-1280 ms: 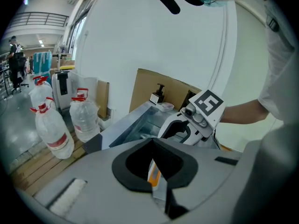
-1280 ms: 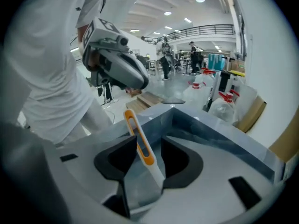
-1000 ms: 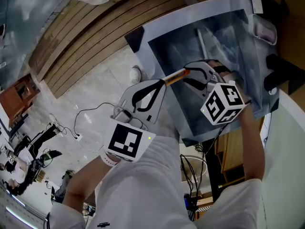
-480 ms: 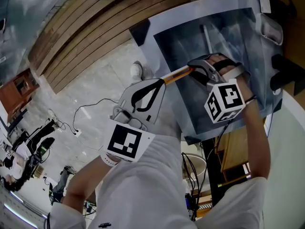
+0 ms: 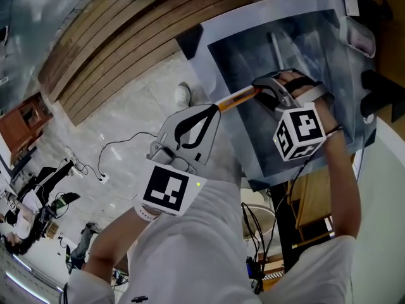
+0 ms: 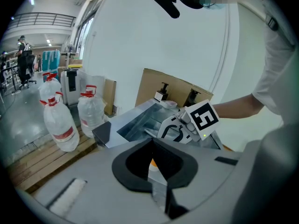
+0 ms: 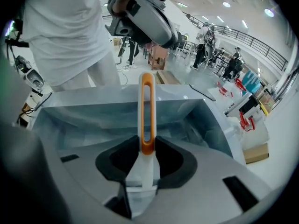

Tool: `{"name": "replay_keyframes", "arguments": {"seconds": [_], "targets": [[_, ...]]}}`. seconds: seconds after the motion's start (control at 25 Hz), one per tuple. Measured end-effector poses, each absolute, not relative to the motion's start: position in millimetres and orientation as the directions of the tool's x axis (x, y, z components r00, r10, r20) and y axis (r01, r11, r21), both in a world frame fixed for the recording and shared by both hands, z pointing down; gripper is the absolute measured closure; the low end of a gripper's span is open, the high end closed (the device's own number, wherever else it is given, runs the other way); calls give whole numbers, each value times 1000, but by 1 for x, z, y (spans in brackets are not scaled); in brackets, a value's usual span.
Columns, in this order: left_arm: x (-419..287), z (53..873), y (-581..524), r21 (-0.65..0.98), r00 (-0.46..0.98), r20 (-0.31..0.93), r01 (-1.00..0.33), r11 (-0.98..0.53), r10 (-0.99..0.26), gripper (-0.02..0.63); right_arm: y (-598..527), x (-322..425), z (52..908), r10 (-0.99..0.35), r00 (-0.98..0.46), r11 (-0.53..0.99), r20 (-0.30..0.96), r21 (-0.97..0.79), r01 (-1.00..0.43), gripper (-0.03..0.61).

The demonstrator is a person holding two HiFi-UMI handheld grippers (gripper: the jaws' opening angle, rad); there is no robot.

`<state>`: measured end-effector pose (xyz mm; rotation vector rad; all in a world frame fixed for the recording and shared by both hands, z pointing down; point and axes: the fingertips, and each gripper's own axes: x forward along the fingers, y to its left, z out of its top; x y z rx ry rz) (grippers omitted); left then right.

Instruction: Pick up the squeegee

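The squeegee [image 5: 235,99] has an orange loop handle on a white neck and hangs level over the near edge of a steel sink [image 5: 266,8]. My left gripper [image 5: 214,111] is shut on the tip of the orange loop, seen as a small orange bit [image 6: 152,163] between the pads. My right gripper [image 5: 258,95] is shut on the white neck. In the right gripper view the orange loop [image 7: 146,111] sticks straight out beyond the pads. The blade end is hidden behind the right gripper.
The sink is lined with clear plastic film [image 7: 93,120]. Beside it are a wooden pallet [image 5: 107,49] with large water bottles [image 6: 58,120] and cardboard [image 6: 173,85]. Cables [image 5: 120,147] lie on the pale floor below my hands. Distant people and equipment stand around.
The right gripper has rolled and its jaws have come in onto the squeegee's neck. The left gripper has kept its grip and place.
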<state>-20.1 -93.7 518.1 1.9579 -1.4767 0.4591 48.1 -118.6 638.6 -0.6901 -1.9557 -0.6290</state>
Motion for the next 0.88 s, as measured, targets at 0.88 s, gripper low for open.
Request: {"name": "replay_keyframes", "arguments": {"seconds": [0.88], "targets": [[-23,480,-94,226,303,583,-952,-208,-754,609,-127,52,623,136,-455,807,880,168,566,474]]}}
